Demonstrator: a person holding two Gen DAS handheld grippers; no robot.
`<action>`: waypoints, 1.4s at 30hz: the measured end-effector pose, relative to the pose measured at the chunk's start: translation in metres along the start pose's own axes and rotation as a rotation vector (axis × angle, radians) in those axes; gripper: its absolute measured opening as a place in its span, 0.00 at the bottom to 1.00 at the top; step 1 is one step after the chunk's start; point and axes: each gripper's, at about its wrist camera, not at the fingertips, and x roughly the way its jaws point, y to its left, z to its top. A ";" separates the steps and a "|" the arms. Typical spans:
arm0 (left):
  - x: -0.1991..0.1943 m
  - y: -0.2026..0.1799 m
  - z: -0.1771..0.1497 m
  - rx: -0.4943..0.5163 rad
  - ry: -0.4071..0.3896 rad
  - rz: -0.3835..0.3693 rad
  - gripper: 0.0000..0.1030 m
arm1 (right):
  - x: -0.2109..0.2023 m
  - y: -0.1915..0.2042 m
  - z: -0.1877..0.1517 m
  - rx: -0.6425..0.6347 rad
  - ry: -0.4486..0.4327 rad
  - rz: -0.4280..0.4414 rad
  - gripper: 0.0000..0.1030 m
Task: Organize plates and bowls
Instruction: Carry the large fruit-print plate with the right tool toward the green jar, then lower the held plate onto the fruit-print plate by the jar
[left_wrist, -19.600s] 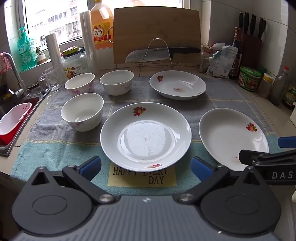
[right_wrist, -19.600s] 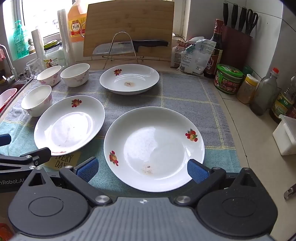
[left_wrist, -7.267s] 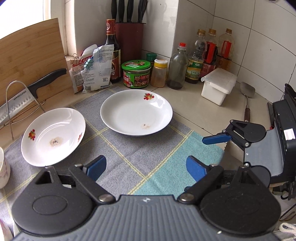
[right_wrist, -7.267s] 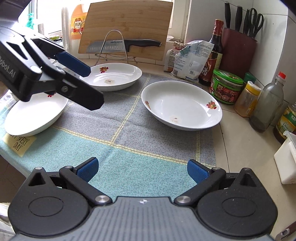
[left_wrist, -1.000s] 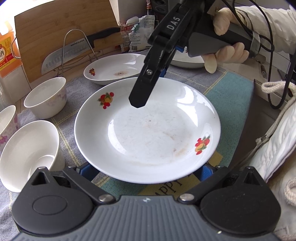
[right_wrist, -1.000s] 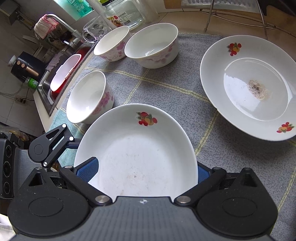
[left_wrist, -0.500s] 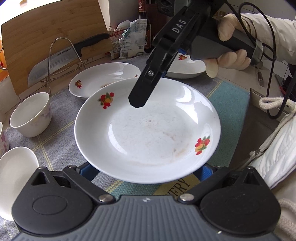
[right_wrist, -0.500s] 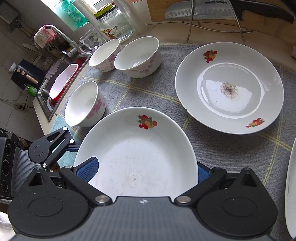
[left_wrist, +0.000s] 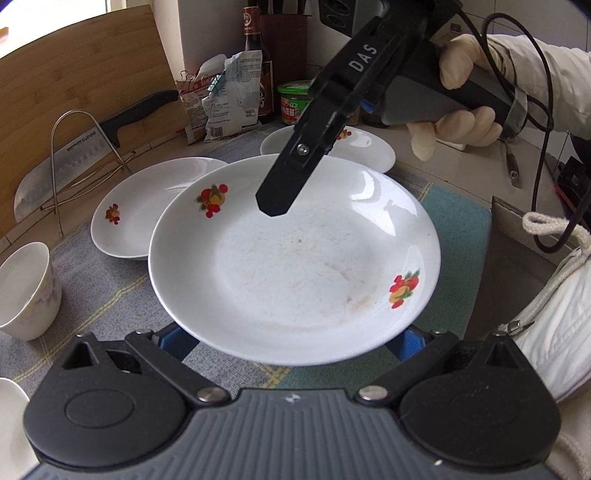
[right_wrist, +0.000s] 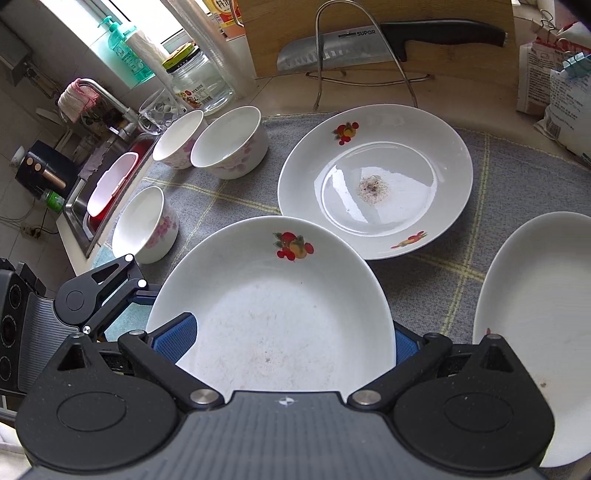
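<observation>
A glossy white ceramic plate (left_wrist: 295, 258), round and shallow with red fruit decals on its rim and faint smears in its well, fills the centre of both views. It lies nearly level above the grey-and-teal woven cloth (left_wrist: 110, 295). The left tongs (left_wrist: 291, 341) clamp its near edge, and the right tongs (right_wrist: 284, 341) grip the opposite rim, one black finger (left_wrist: 291, 177) over the well. Half a second earlier, the second plate (left_wrist: 140, 210) sat clear at upper left; now the held plate overlaps its edge, and the third plate (left_wrist: 365, 151) shows more fully behind.
</observation>
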 end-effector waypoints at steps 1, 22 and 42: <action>0.001 -0.001 0.003 0.003 0.000 -0.001 0.99 | -0.003 -0.003 -0.001 0.001 -0.003 -0.001 1.00; 0.060 -0.028 0.069 0.071 0.006 -0.056 0.99 | -0.061 -0.076 -0.019 0.055 -0.083 -0.060 1.00; 0.099 -0.037 0.098 0.127 0.032 -0.071 0.99 | -0.080 -0.125 -0.030 0.105 -0.118 -0.086 1.00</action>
